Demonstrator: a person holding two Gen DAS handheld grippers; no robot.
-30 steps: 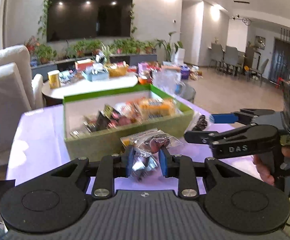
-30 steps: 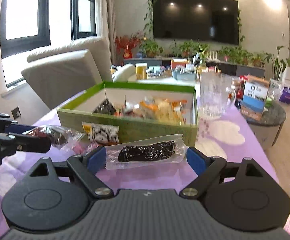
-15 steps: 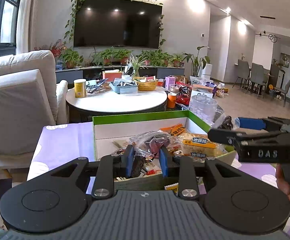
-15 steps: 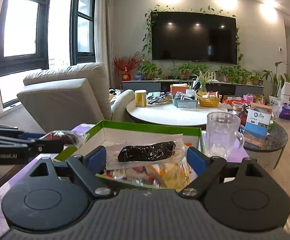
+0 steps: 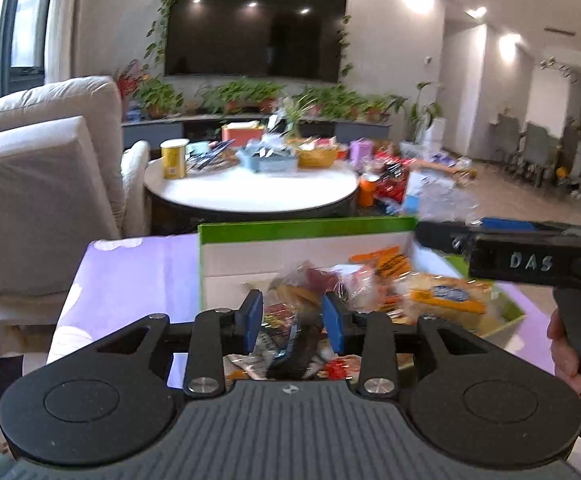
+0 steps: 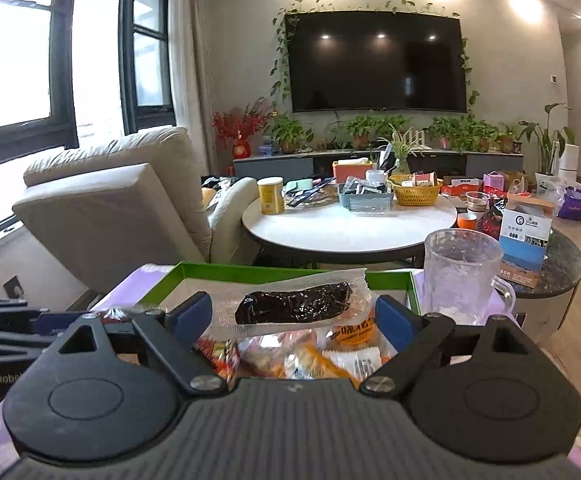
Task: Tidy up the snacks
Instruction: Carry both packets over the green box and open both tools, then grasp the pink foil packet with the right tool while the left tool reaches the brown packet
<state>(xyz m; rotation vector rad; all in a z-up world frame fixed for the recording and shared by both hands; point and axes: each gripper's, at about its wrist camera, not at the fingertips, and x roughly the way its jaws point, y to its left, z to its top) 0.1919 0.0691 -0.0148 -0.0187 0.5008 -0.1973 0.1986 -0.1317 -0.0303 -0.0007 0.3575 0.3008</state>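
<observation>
A green-rimmed box (image 5: 306, 225) full of snack packets stands on the purple tablecloth (image 5: 130, 272); it also shows in the right wrist view (image 6: 250, 270). My left gripper (image 5: 293, 322) is above the box, its jaws parted, and a clear packet with dark red pieces (image 5: 314, 280) lies just beyond the blue pads. My right gripper (image 6: 295, 316) is shut on a clear vacuum packet with a dark brown snack (image 6: 294, 307), held above the box. The right gripper shows at the right of the left wrist view (image 5: 530, 258).
A glass mug (image 6: 460, 276) stands right of the box. A round white coffee table (image 6: 350, 224) with a yellow tin, baskets and boxes lies beyond. A beige armchair (image 6: 118, 208) stands at the left. A dark side table (image 6: 558, 264) holds a blue box.
Both grippers have risen and moved forward over the box. The left gripper's jaws have widened and its packet has dropped from between the pads into the box. The right still holds its packet.
</observation>
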